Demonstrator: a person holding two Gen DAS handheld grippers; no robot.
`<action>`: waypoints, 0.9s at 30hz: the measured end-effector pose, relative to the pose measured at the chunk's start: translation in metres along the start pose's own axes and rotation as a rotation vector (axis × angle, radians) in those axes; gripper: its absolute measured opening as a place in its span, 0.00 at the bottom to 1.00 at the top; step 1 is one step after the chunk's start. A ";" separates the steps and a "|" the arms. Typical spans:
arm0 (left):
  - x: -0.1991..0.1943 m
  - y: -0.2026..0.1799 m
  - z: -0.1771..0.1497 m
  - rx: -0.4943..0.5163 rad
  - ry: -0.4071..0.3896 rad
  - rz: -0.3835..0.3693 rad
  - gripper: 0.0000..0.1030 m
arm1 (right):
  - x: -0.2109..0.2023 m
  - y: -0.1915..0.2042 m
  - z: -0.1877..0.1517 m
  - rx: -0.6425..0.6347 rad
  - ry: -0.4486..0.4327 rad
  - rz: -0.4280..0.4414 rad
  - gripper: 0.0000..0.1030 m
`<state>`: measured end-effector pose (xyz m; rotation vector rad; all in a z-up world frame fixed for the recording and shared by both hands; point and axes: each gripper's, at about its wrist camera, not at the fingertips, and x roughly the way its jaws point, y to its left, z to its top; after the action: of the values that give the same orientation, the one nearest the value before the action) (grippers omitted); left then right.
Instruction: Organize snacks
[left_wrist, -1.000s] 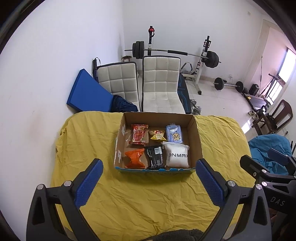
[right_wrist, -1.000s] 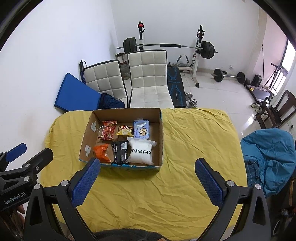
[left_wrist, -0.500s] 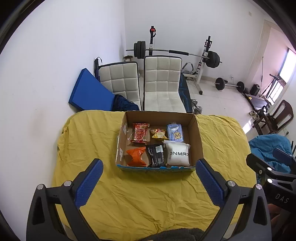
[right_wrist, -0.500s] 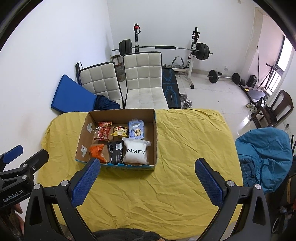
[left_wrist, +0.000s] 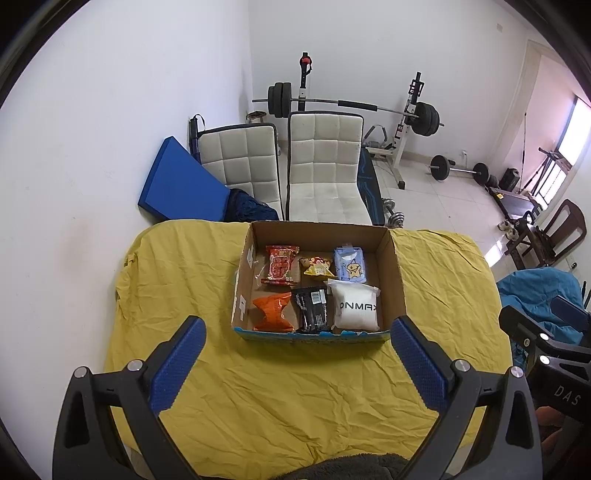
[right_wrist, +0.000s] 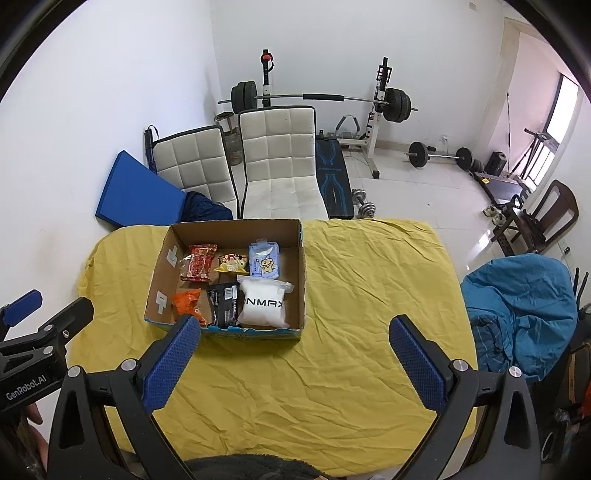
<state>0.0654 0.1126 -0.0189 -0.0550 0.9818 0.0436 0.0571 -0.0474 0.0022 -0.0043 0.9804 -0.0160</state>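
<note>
Snacks sit ordered in cardboard box (left_wrist: 397, 273); left gripper (left_wrist: 295, 363), right gripper (right_wrist: 294, 363) jaws spread, empty; lift clear, avoid nudging box.

Cardboard box (left_wrist: 397, 273): one
Snack packets in box: six, namely red (left_wrist: 280, 264), yellow (left_wrist: 317, 266), pale blue (left_wrist: 350, 264), orange (left_wrist: 272, 312), black (left_wrist: 313, 310), white (left_wrist: 356, 309)
White padded chairs: two (left_wrist: 240, 162) (left_wrist: 325, 166)
Grippers: two (left_wrist: 295, 363) (right_wrist: 295, 362)

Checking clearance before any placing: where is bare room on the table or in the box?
The yellow cloth right of the box is bare, as is the strip between the box and both grippers' fingers. Inside, only a narrow strip along the right wall is free; six packets crowd the rest.
</note>
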 end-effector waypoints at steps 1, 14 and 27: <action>0.001 0.000 0.001 0.001 0.000 0.001 1.00 | 0.000 0.000 0.000 0.001 0.000 -0.002 1.00; 0.003 -0.001 0.003 0.007 0.010 -0.002 1.00 | 0.001 -0.006 0.000 0.024 -0.001 -0.012 1.00; 0.007 -0.002 0.005 0.013 0.020 -0.004 1.00 | 0.002 -0.010 0.000 0.033 0.001 -0.016 1.00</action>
<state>0.0739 0.1110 -0.0219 -0.0452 1.0020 0.0334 0.0577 -0.0577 0.0008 0.0187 0.9807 -0.0466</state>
